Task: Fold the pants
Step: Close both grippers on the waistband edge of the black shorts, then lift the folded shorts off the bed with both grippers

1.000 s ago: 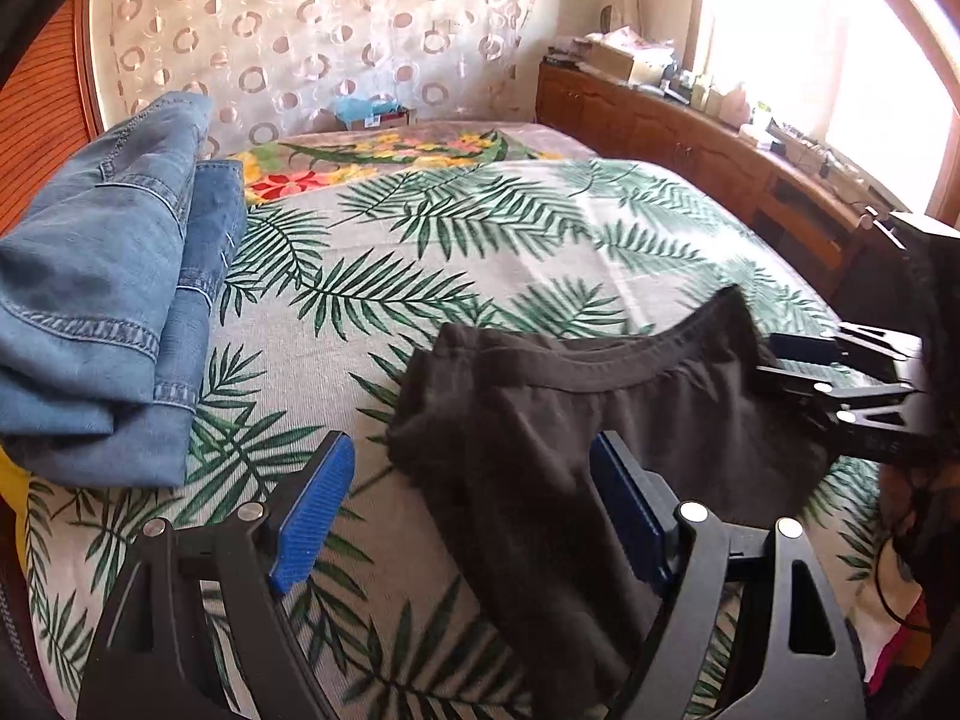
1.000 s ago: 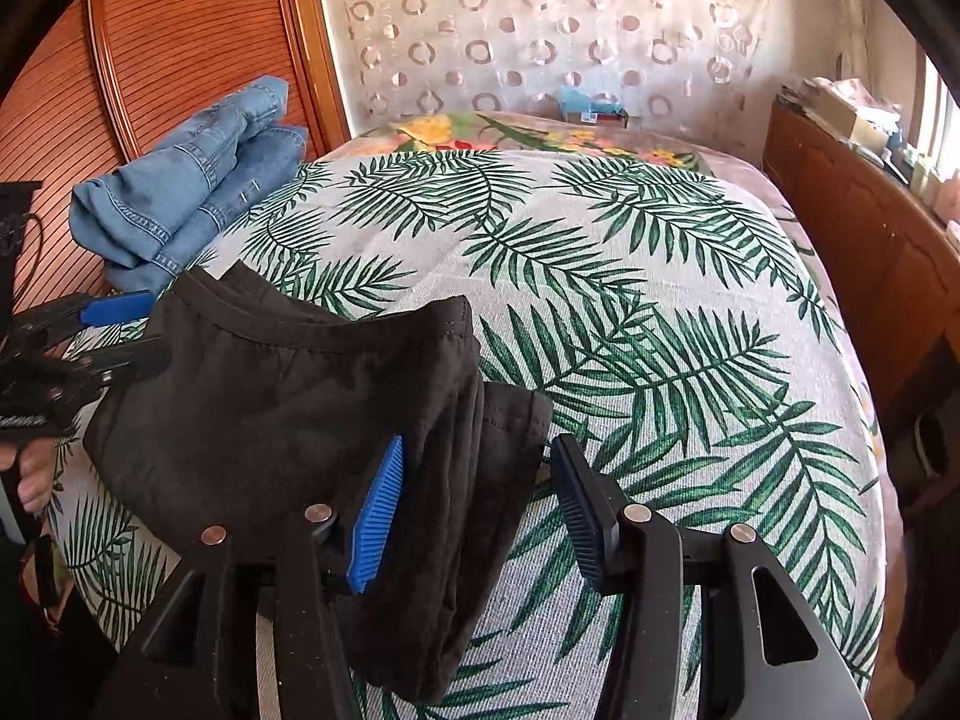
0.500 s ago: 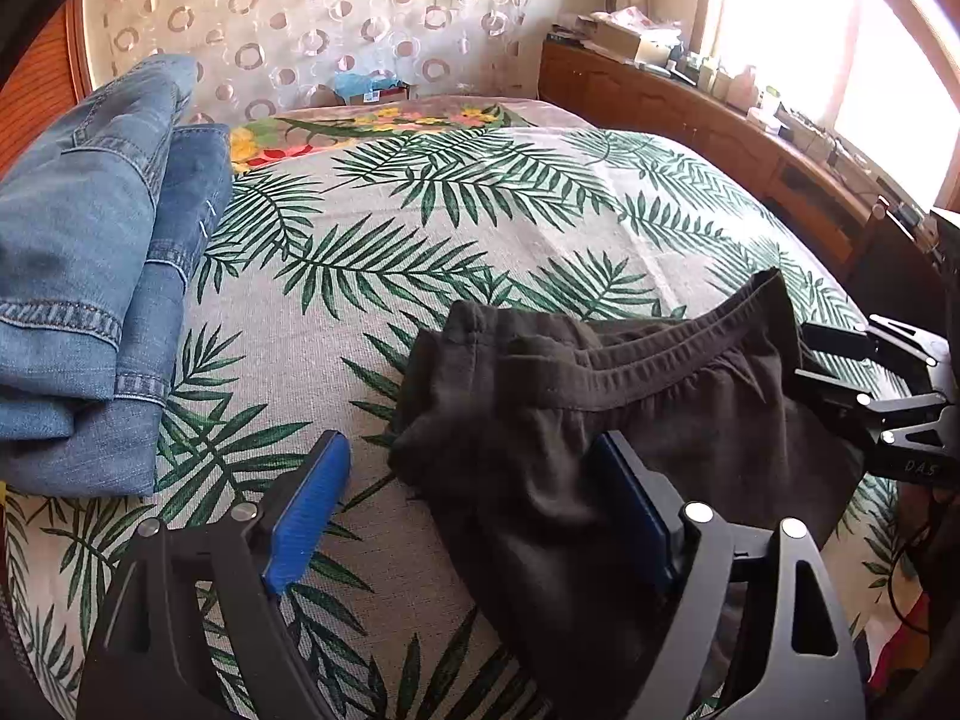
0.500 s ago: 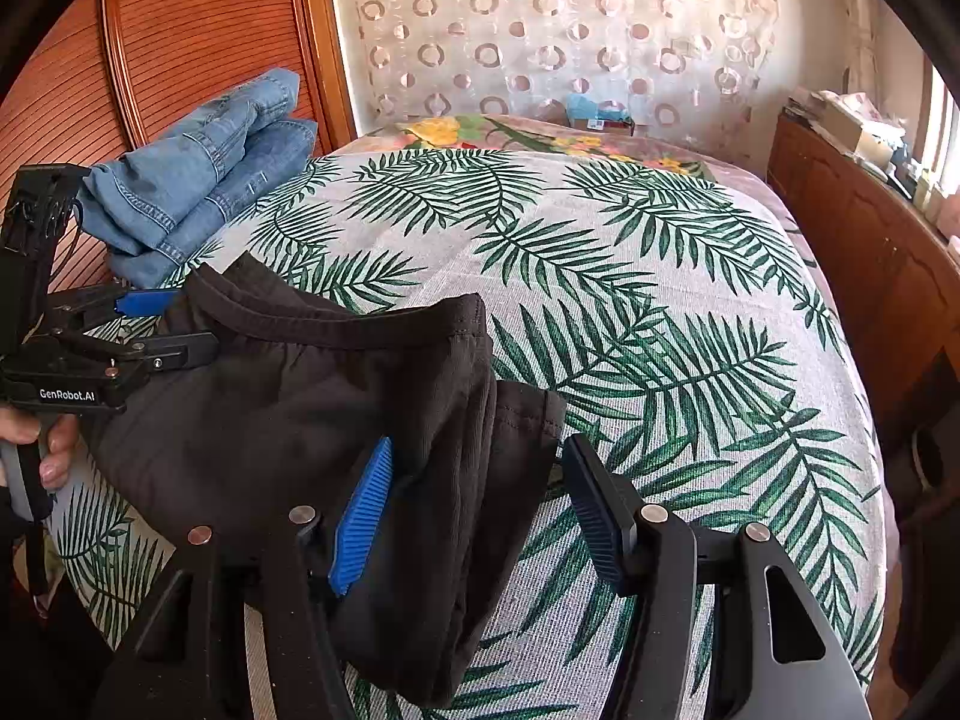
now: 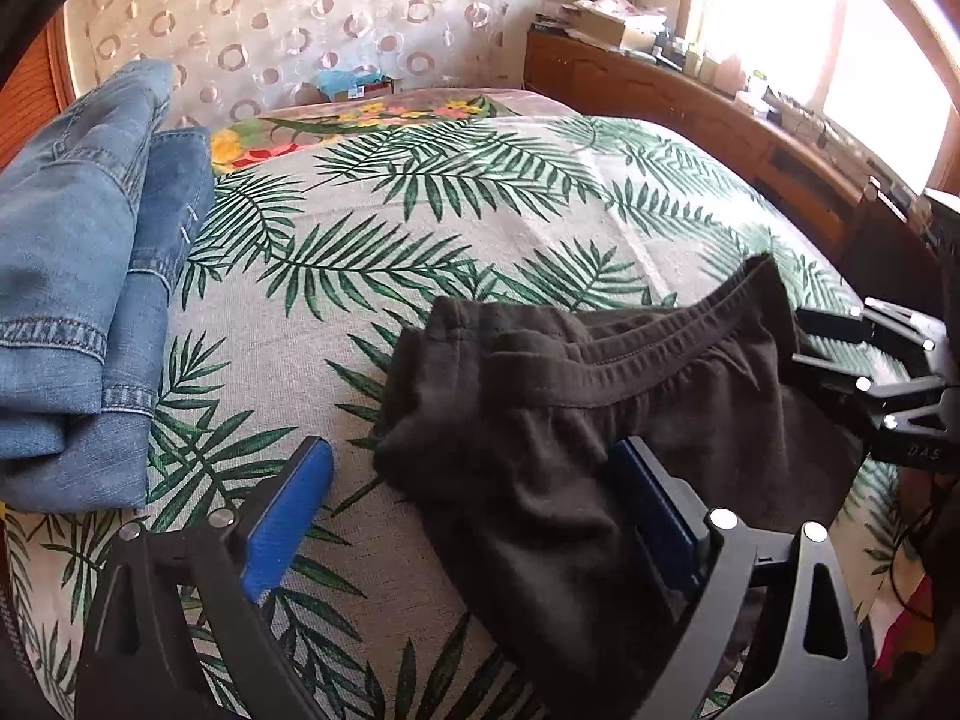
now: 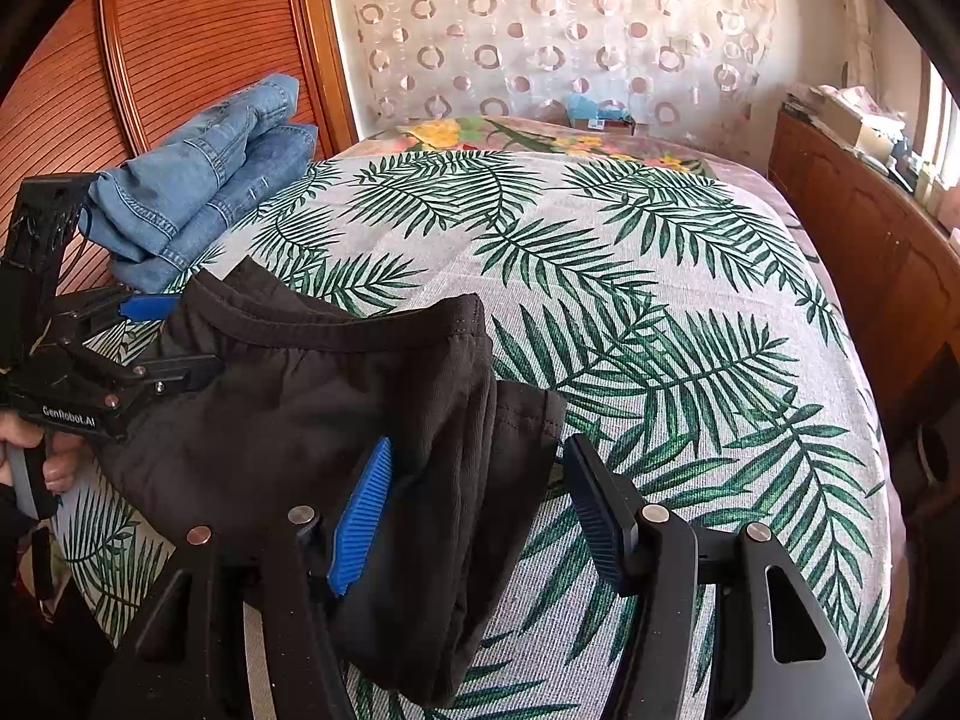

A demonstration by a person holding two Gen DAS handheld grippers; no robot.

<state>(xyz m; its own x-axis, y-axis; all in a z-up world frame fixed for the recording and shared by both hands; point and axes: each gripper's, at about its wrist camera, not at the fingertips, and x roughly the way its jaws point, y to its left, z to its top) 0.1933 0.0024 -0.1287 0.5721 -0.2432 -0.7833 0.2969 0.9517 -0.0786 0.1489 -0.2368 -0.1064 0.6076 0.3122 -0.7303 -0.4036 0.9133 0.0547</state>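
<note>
Black pants [image 5: 576, 420] lie folded near the front edge of the bed, waistband toward the far side. My left gripper [image 5: 471, 510] is at their left end with its jaws opening. Its right pad [image 5: 654, 510] rests on the cloth, and its left pad [image 5: 288, 516] is clear of it over the bedspread. My right gripper [image 6: 477, 516] straddles the right end of the pants [image 6: 336, 396], open. There the left pad [image 6: 360, 516] touches the cloth and the right pad [image 6: 594, 516] stands free. Each view shows the other gripper: the left gripper [image 6: 174, 339], the right gripper [image 5: 807, 339].
Folded blue jeans [image 5: 78, 276] are stacked at the bed's left side, by a wooden slatted door [image 6: 198, 42]. The palm-leaf bedspread [image 6: 630, 276] stretches beyond the pants. A wooden sideboard [image 5: 720, 120] with clutter runs along the right under a bright window. A hand [image 6: 36, 456] holds the left gripper.
Both grippers' jaws stand a little wider than before. The pants' waistband shows more in the left wrist view. The left gripper has come further into the right wrist view.
</note>
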